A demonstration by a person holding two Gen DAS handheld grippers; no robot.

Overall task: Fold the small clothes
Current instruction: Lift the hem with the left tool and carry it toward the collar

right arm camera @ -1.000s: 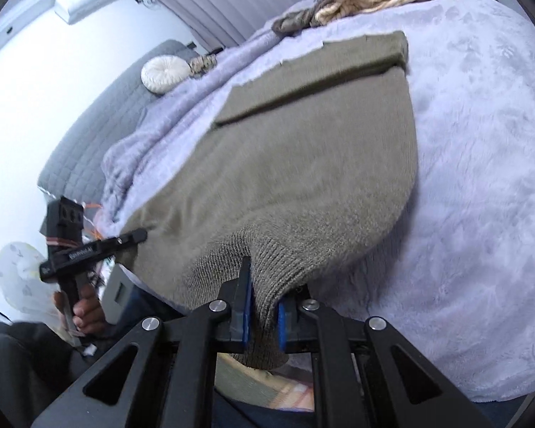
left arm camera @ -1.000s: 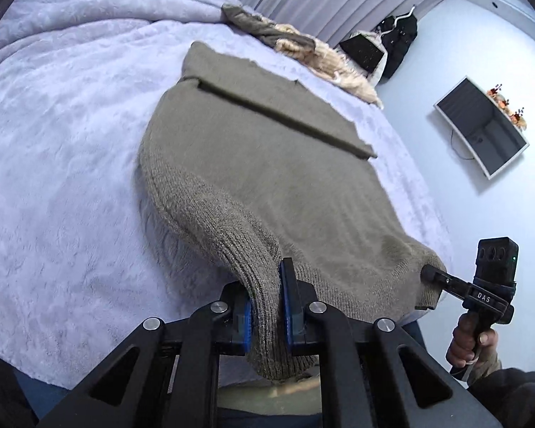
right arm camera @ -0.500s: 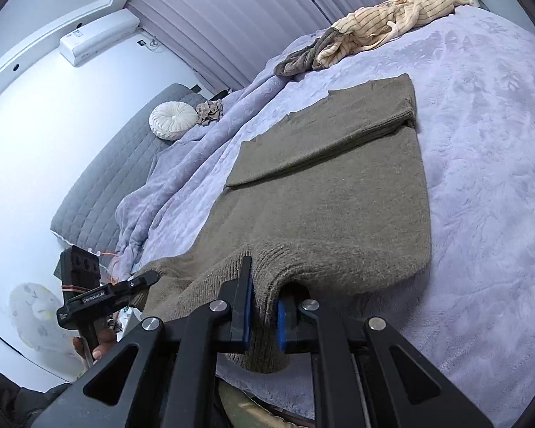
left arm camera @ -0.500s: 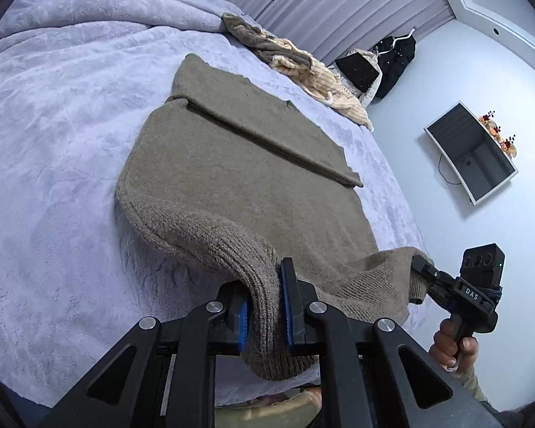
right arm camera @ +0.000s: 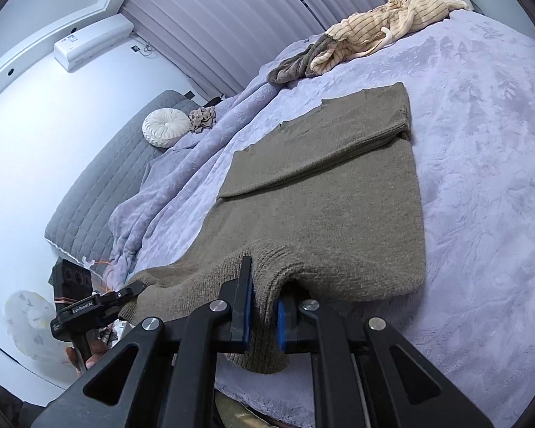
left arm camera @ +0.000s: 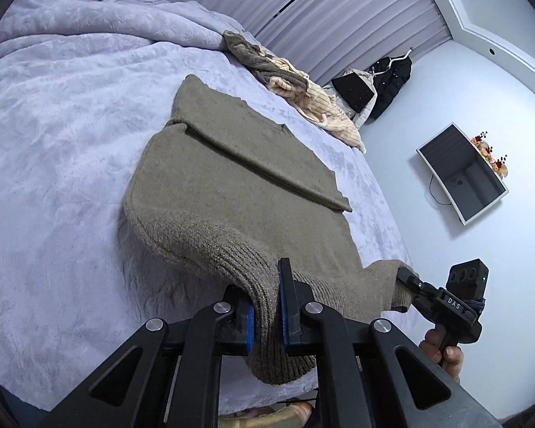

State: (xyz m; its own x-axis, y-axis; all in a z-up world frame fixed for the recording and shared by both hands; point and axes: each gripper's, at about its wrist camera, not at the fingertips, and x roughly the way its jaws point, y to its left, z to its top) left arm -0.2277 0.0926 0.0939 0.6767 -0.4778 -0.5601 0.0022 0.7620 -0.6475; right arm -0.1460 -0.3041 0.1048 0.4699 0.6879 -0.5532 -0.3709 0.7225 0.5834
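Ahead, spread over wide bed with lilac plush blanket (left arm camera: 53, 142): flat olive-brown knitted sweater (left arm camera: 239, 192), long axis running straight away from both claws, far end already folded across. Near ribbed hem lifted off blanket, one corner apiece. Left claw (left arm camera: 265, 315) pressed together, pinching left corner; right claw (right arm camera: 262, 321) likewise pinching right corner. Both equally near; next move likely hem forward over far fold. Beyond: crumpled cream striped garment (right arm camera: 385, 25).
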